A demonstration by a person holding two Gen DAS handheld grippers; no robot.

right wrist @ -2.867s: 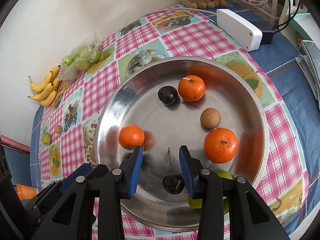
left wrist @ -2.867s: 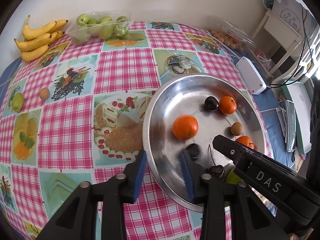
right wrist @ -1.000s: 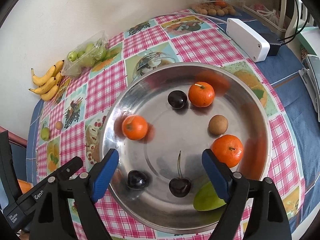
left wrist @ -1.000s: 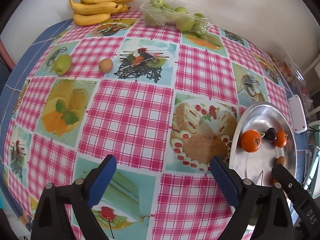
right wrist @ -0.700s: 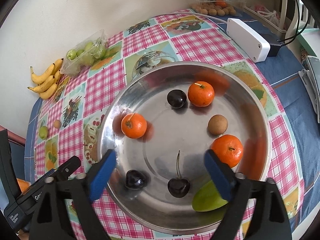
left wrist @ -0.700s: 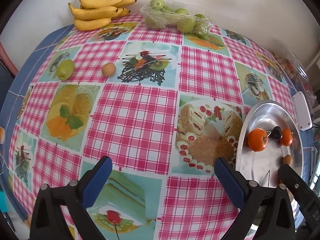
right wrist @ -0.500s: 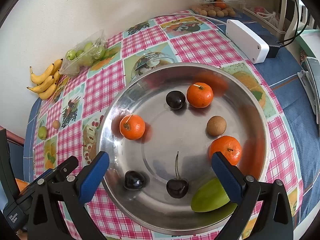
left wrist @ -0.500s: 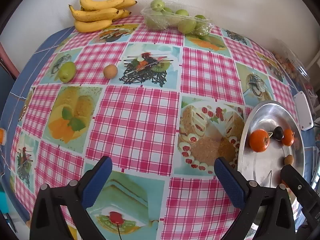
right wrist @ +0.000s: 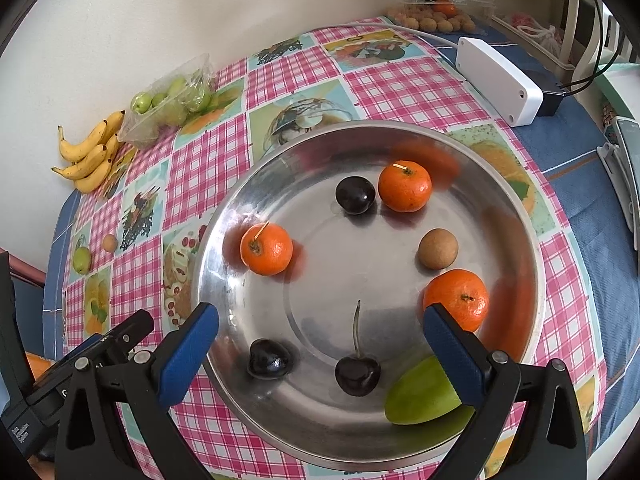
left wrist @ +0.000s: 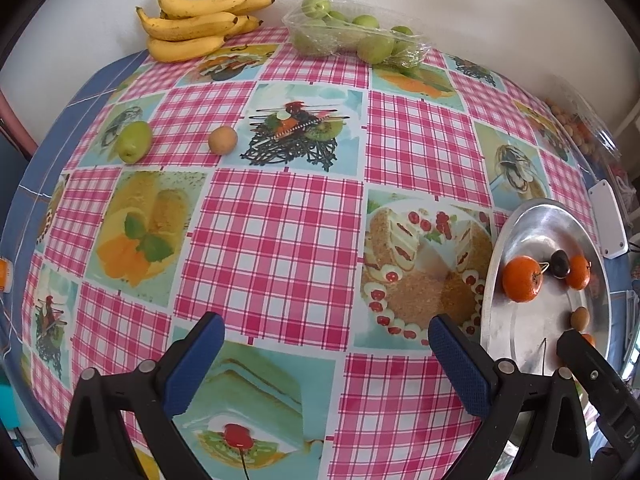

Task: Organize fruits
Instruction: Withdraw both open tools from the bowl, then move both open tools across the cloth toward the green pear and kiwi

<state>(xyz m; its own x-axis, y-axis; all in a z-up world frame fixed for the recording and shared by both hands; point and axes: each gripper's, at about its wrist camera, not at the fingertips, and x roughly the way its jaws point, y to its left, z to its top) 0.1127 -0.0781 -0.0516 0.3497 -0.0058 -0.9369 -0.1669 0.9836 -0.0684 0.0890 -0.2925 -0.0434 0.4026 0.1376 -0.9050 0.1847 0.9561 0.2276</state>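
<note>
A round steel tray (right wrist: 532,240) holds three tangerines, a small brown fruit (right wrist: 438,249), a dark plum (right wrist: 355,195), two dark cherries (right wrist: 357,374) and a green fruit (right wrist: 424,394). My right gripper (right wrist: 320,344) hangs open over the tray's near side, with nothing between its fingers. My left gripper (left wrist: 326,354) is open above the checked tablecloth, left of the tray (left wrist: 496,280). Loose on the cloth at the far left lie a green fruit (left wrist: 134,141) and a small brown fruit (left wrist: 223,140).
Bananas (left wrist: 192,28) and a clear pack of green fruits (left wrist: 356,42) lie against the back wall. A white box (right wrist: 498,80) with a cable and a clear pack of brown fruits (right wrist: 434,12) sit behind the tray. A blue cloth covers the table's right side.
My right gripper's jaws have spread wider over the tray. The left view has shifted slightly, and the fruits in the tray lie where they were.
</note>
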